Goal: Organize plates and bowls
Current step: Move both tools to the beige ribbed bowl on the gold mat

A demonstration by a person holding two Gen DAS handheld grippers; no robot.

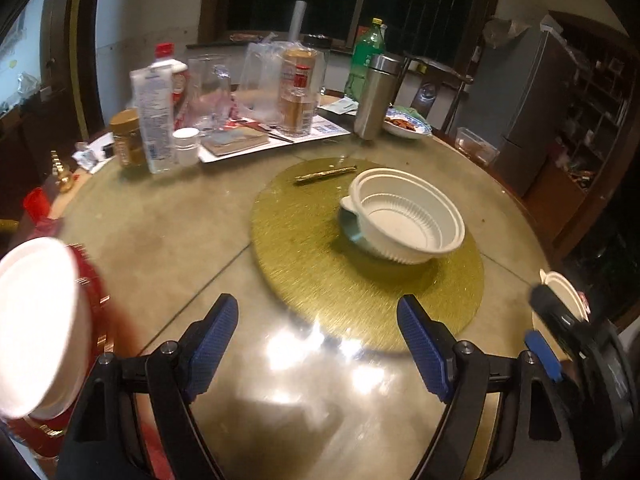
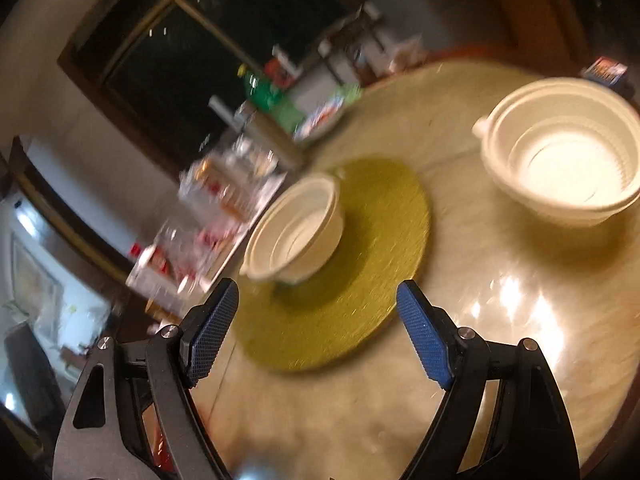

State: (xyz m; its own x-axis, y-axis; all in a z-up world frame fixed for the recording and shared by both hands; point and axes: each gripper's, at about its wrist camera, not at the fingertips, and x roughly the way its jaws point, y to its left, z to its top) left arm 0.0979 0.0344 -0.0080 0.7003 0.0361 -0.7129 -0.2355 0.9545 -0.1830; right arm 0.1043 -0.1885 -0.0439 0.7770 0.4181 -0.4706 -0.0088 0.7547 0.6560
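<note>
White plastic bowls nested on gold turntable, table centre; bottles, flask behind. Left gripper, right gripper spread, empty. Right view alone shows second bowl stack.

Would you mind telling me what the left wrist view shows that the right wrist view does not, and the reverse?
Only the left wrist view shows a steel flask, a gold pen on the mat, a white jar, a blurred white bowl at the left edge, and the right gripper at the right edge.
Only the right wrist view shows the whole of a second stack of white bowls off the mat.
Both show the gold mat with stacked white bowls, the green bottle, the table, and open, empty grippers, the left gripper included.
</note>
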